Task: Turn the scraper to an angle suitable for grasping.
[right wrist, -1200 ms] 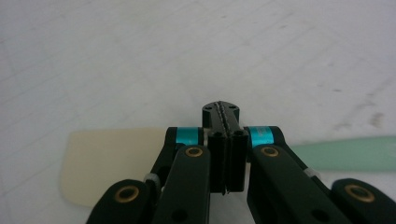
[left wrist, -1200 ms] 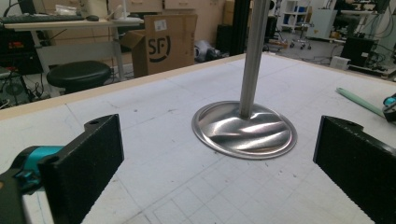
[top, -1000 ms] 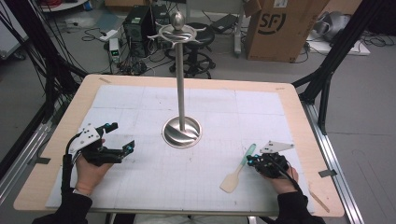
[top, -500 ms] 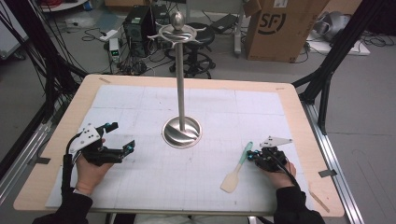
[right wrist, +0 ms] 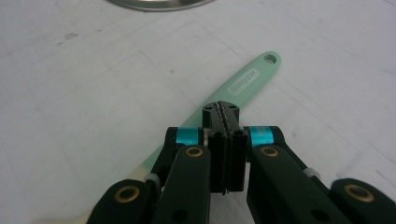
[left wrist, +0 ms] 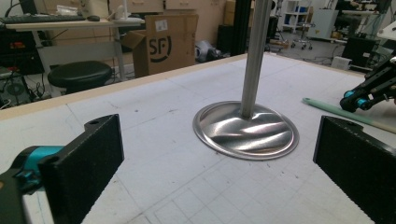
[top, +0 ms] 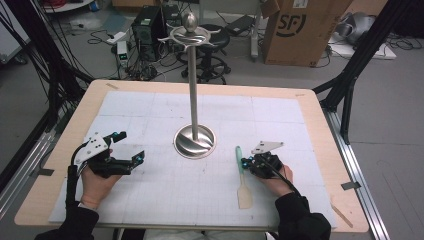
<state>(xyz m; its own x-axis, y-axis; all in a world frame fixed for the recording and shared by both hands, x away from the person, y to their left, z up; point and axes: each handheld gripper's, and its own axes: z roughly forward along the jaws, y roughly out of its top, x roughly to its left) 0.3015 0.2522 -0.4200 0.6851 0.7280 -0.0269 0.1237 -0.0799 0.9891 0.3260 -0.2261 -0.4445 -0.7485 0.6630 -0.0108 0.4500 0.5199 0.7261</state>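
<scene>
Two tools, left [top: 131, 147] and right [top: 243, 163], flank one spatula [top: 242, 177] and one stand [top: 194, 141].

Spatula [top: 242, 175]: mint-green handle with a hang hole and pale lettering, cream-coloured flat blade. Lies flat on the table, right of centre, handle end toward the far side, blade toward the near edge, lengthwise nearly straight near-to-far.

Stand [top: 194, 141] polished glossy metal; spatula [right wrist: 233, 91] handle smooth matt mint plastic, blade [top: 244, 195] pale wood; table [top: 320, 125] light wood.
</scene>
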